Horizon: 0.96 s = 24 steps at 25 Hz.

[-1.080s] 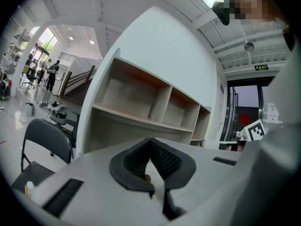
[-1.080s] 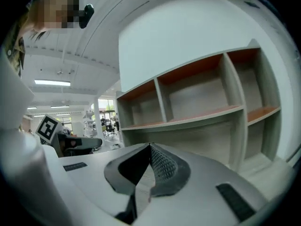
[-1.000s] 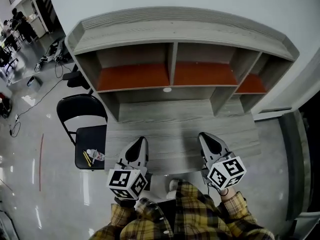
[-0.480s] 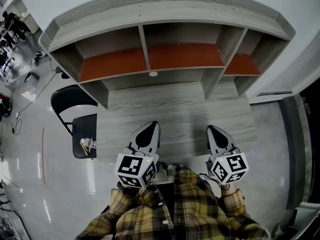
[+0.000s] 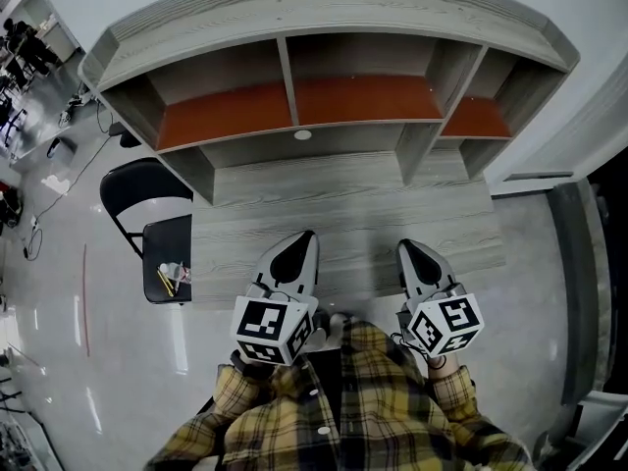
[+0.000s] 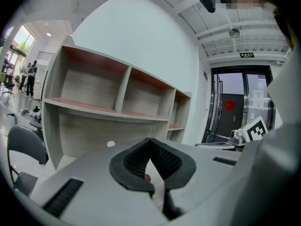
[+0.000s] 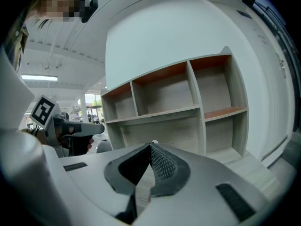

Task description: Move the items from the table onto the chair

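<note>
Both jaw pairs are closed and empty. Left gripper (image 5: 300, 239) and right gripper (image 5: 408, 249) are at the tabletop's (image 5: 343, 199) near edge. Small items (image 5: 169, 277) lie on the chair (image 5: 167, 238) seat. They are probably light and slender, best pinched mid-length.

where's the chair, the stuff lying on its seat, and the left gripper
chair (image 5: 140, 181): head view, on the black backrest.
small items (image 5: 173, 272): head view, on the pale one beside the yellow stick, at the seat's front.
left gripper (image 5: 304, 236): head view, at the closed jaw tips over the table.
</note>
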Available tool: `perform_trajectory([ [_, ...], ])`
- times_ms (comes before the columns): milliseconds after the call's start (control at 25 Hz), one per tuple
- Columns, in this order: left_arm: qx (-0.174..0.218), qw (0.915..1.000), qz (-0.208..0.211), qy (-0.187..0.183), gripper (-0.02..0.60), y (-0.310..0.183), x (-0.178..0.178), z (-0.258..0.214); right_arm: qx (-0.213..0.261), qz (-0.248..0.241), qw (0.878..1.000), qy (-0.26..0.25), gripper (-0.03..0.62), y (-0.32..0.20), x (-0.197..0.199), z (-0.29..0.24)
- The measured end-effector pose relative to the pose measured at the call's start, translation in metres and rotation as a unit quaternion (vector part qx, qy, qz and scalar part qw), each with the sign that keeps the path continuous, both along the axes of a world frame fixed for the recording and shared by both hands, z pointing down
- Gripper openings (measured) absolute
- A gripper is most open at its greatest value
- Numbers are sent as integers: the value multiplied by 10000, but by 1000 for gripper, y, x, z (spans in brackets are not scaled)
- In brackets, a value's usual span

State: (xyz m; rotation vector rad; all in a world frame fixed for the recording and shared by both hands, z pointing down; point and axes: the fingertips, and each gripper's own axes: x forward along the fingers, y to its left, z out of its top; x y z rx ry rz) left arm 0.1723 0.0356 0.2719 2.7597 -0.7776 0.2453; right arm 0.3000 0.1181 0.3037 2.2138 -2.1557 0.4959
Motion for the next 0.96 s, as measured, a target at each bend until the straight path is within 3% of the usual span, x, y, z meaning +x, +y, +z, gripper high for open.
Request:
perform_trajectory([
  [960, -47, 10000, -28, -48, 5, 9, -23, 9, -254, -86, 9995, -168, 17, 14, -33, 17],
])
